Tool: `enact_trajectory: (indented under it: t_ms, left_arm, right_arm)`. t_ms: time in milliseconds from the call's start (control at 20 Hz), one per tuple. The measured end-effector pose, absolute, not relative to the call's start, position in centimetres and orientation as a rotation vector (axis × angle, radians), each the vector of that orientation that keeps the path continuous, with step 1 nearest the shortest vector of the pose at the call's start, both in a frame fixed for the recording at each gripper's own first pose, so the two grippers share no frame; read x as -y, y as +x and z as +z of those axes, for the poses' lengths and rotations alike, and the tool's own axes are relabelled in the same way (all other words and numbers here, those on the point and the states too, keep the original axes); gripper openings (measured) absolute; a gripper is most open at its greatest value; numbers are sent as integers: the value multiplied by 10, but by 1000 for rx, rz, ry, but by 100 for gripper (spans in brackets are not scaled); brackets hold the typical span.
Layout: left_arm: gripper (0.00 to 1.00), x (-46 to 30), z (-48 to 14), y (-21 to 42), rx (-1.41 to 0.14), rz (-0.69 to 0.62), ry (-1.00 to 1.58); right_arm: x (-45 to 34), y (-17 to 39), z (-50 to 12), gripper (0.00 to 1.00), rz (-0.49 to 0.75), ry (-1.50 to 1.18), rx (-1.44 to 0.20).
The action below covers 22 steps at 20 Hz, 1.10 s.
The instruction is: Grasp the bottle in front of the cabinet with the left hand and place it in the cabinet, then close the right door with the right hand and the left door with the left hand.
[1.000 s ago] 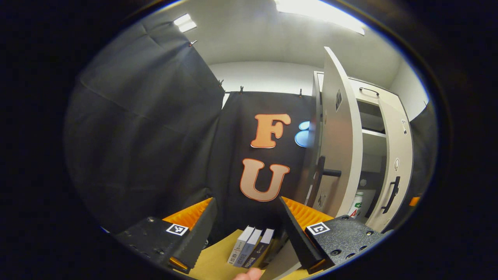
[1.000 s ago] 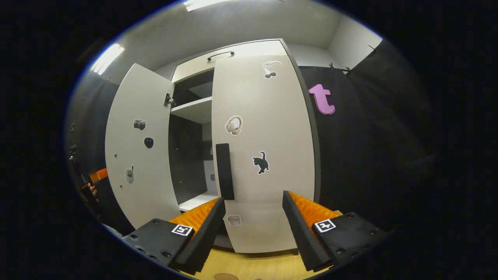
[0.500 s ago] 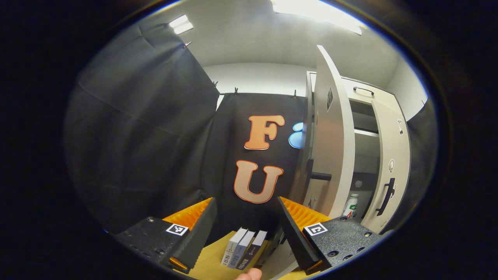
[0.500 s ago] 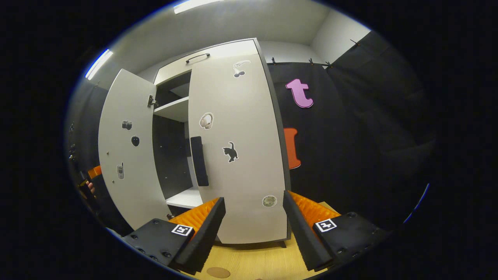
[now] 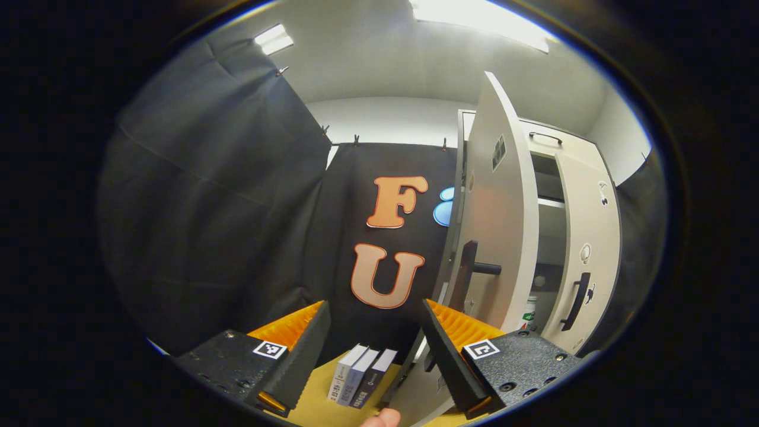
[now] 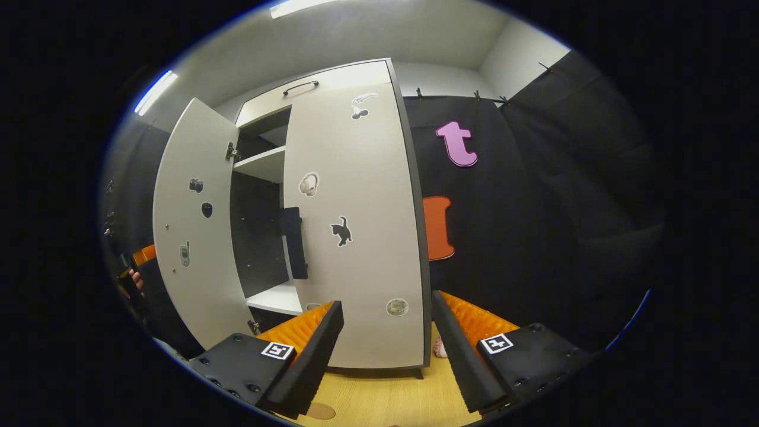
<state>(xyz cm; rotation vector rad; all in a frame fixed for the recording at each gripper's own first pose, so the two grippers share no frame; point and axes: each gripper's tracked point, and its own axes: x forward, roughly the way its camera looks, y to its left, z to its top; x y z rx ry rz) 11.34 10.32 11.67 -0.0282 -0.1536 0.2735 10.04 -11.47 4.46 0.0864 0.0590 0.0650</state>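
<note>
The bottle (image 5: 528, 311) stands inside the cabinet (image 6: 332, 80), glimpsed between the open left door (image 5: 495, 225) and the nearly shut right door (image 6: 356, 225). Both the left tool (image 5: 375, 347) and right tool (image 6: 385, 350) are spread apart, holding nothing.

The cabinet doors, left door (image 5: 495, 237) and right door (image 6: 356, 225), look like smooth, matt pale laminate with a faint sheen. Their handles (image 6: 293, 243) seem matt black plastic. The tabletop (image 6: 385, 403) shows light wood grain. The booth wall (image 5: 207, 207) is matt, creased black cloth.
</note>
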Motion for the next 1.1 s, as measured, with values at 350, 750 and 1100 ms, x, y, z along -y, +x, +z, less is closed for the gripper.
enact_trajectory:
  t_ms: [350,750,1100]
  left_arm:
    - [93,-68,111,114,150,218,-23]
    - [93,-21,104,133,129,107,-19]
    - [95,41,90,150,84,-47,-19]
  right_arm:
    - [119,99,43,89,70,75,-68]
    - [129,94,46,98,44,77,-60]
    - [146,84,42,98,-11,89,-68]
